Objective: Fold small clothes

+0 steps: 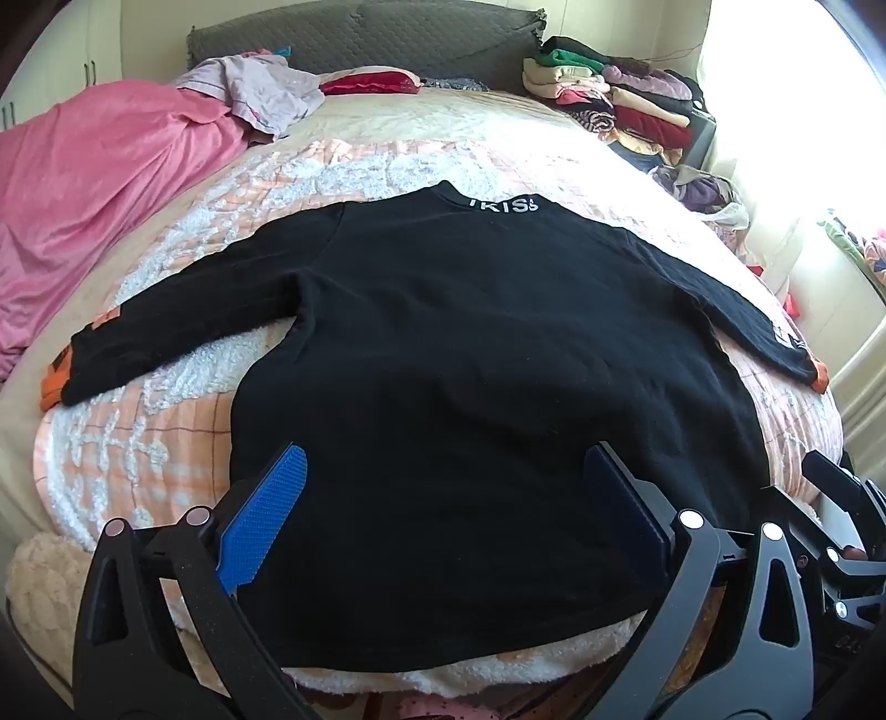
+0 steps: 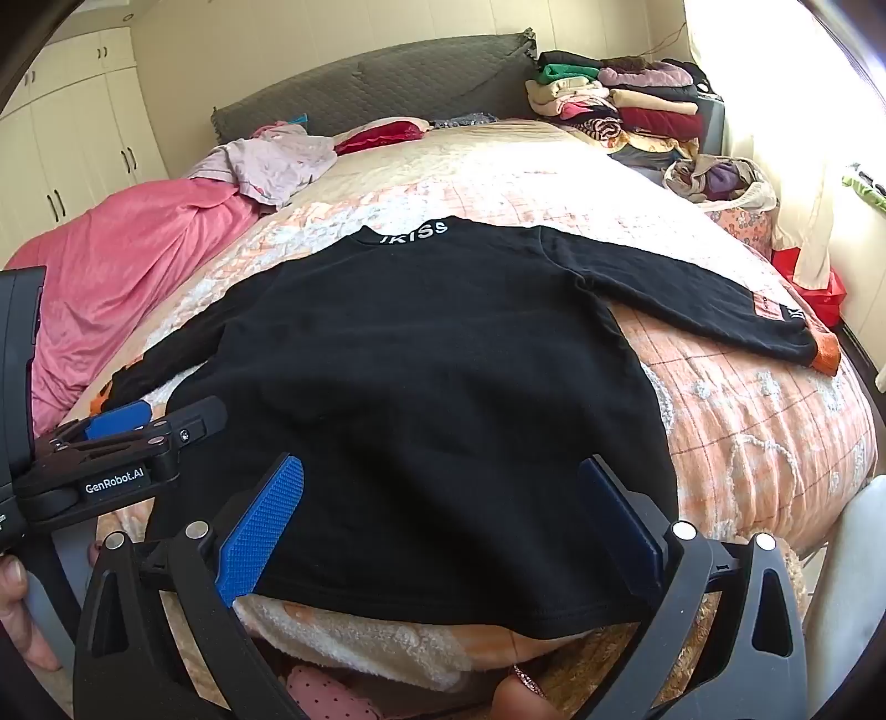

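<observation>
A small black long-sleeved top with white "KISS" lettering at the collar and orange cuffs lies flat on the bed, back up, both sleeves spread out. It also shows in the right wrist view. My left gripper is open, its blue pads above the top's lower hem, left of centre. My right gripper is open above the hem further right. The left gripper also shows at the left edge of the right wrist view. Neither gripper holds anything.
The bed has a peach and white checked fleece blanket. A pink quilt is heaped on the left. Stacks of folded clothes stand at the far right by the grey headboard. A bag of clothes lies near the window.
</observation>
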`<state>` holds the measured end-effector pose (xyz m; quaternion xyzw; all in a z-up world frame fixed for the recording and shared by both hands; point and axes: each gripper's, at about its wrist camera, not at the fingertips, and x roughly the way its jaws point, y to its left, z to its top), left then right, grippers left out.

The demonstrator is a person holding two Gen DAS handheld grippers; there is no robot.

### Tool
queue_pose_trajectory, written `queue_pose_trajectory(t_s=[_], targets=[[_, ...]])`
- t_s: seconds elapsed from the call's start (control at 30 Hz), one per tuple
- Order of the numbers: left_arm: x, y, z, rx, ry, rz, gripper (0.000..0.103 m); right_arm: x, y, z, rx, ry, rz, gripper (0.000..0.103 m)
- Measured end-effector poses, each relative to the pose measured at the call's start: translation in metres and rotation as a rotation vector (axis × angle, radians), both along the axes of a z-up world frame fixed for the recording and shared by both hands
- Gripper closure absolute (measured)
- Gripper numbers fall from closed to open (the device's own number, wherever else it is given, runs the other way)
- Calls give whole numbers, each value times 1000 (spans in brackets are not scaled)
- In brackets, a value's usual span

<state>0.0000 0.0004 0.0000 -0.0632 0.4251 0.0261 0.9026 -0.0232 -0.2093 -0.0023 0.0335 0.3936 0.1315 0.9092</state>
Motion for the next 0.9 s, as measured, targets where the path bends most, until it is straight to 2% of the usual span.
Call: queue_pose_trajectory(t_s=[0.9], targets=[[-1, 3, 6, 30, -7, 2, 9, -2, 0, 0, -4, 0, -4, 4]])
